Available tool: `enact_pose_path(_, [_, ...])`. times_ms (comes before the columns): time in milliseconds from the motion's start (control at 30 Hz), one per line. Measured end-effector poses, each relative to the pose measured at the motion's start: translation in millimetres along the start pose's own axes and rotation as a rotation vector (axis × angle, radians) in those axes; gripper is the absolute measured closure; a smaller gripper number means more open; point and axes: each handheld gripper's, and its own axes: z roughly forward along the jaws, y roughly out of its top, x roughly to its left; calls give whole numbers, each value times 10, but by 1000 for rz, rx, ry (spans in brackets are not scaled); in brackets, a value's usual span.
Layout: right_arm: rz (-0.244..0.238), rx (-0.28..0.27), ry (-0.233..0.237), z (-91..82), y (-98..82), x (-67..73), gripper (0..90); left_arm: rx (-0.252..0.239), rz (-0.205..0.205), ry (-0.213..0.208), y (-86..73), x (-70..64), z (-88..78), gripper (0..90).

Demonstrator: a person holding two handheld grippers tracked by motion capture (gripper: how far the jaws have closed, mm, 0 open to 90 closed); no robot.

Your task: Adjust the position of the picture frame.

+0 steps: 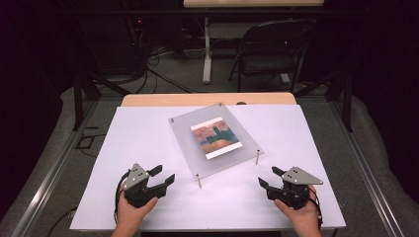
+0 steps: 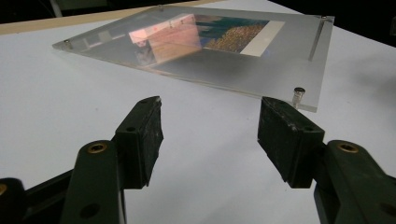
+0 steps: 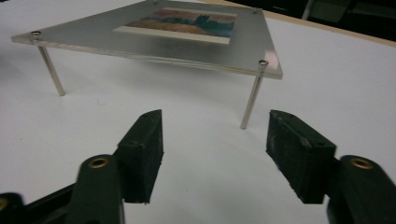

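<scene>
A clear acrylic panel [image 1: 216, 145] with a colourful picture [image 1: 216, 137] set in it stands on thin metal legs [image 1: 198, 180] at the centre of the high view, raised above the white desk [image 1: 143, 133]. The left gripper [image 1: 161, 175] sits at the lower left of that frame, its fingers [image 2: 140, 140] spread with nothing between them, aimed toward the panel's near corner. The right gripper [image 1: 270, 177] sits at the lower right, fingers [image 3: 299, 154] likewise spread and empty, well short of the nearest leg [image 3: 252, 95].
</scene>
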Motion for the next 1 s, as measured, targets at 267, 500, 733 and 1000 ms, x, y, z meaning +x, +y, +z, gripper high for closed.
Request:
enact_pose_path(267, [1, 32, -9, 17, -2, 13, 399, 26, -9, -19, 0, -18, 15, 428])
enact_pose_path(500, [29, 16, -15, 2, -12, -33, 391, 72, -80, 3, 18, -33, 37, 284])
enact_pose_path(733, [34, 22, -5, 5, -9, -33, 402, 91, -50, -36, 4, -73, 72, 321])
enact_pose_path(1000, [8, 34, 4, 21, 7, -7, 452, 77, -38, -32, -3, -146, 68, 388])
